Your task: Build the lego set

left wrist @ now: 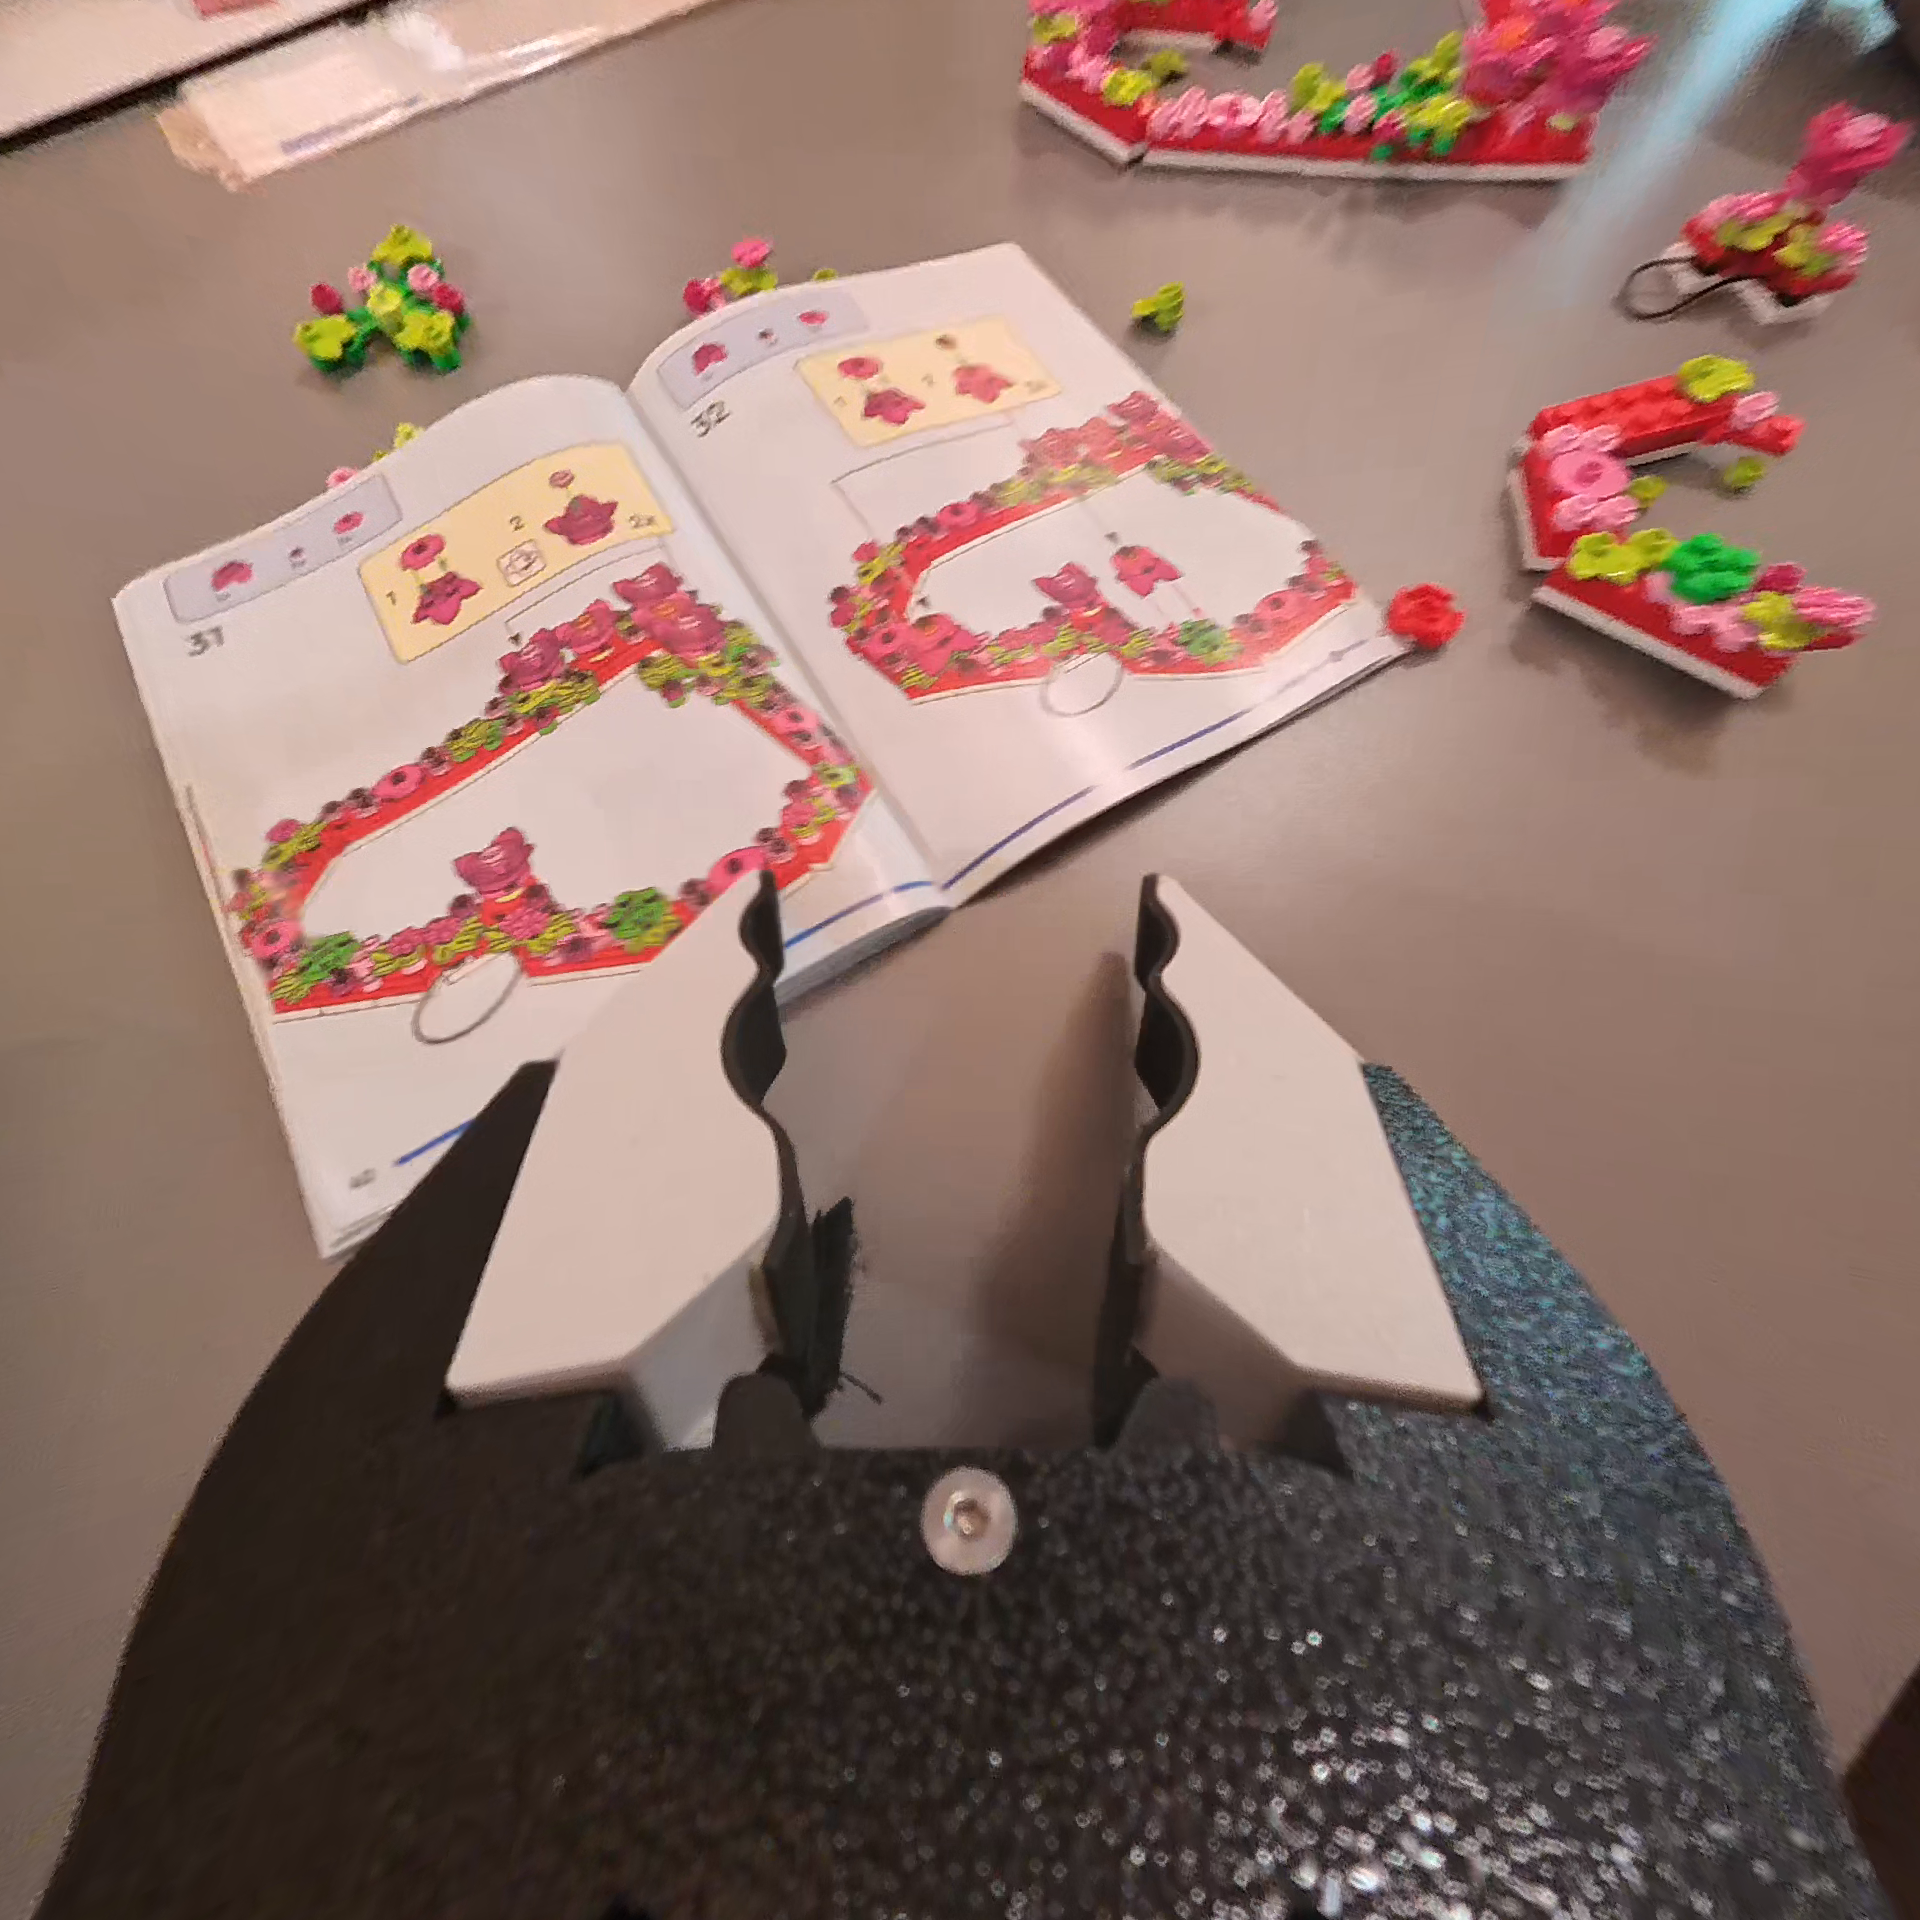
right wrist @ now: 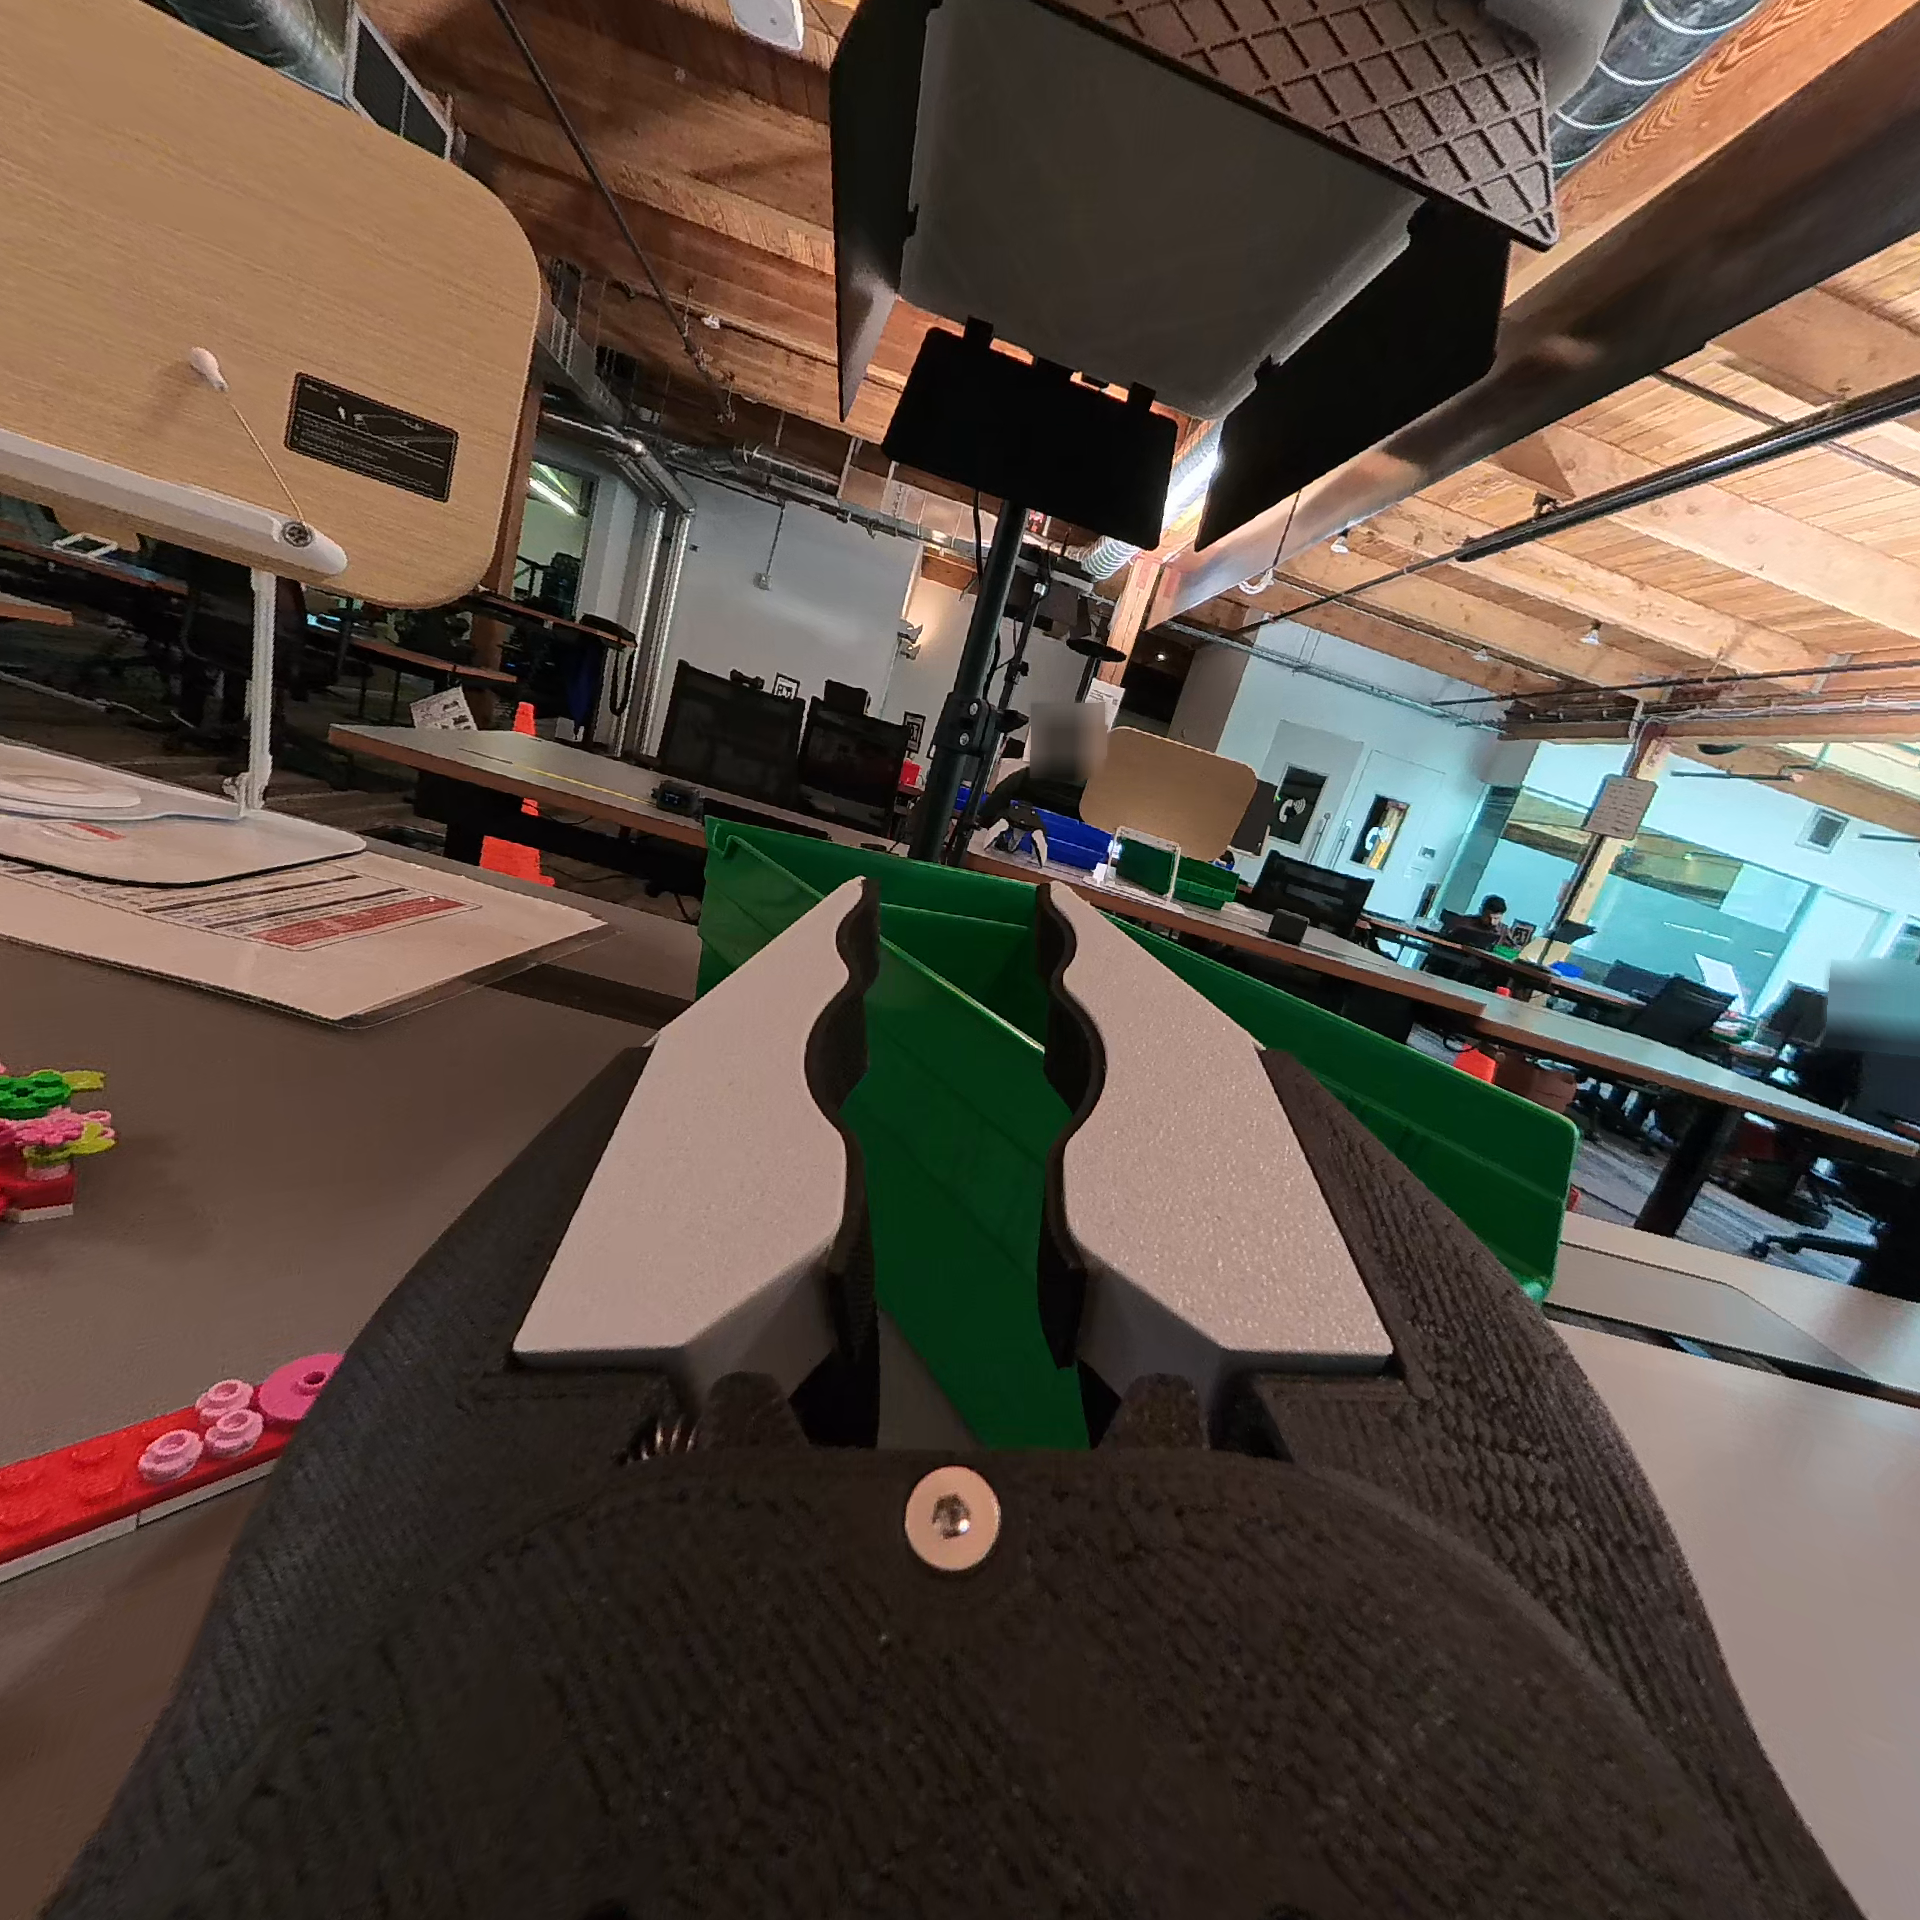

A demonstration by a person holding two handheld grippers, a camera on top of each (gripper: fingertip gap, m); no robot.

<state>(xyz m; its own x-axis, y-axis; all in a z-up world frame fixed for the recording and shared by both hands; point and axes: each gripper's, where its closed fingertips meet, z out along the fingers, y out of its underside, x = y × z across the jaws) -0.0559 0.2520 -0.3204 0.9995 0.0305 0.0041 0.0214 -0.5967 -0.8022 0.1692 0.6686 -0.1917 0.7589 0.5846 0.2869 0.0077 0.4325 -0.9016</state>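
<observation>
Fingers apart, empty — instruction booklet just ahead.

green bin on table | wooden board on white stand | orange cones

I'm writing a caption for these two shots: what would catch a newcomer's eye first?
The open instruction booklet lying flat on the grey table, just ahead of the open, empty left gripper. Around it lie bright red, flower-studded lego sections, one along the far edge and one at the right. In the right wrist view, the open right gripper points at a vivid green bin.
</observation>
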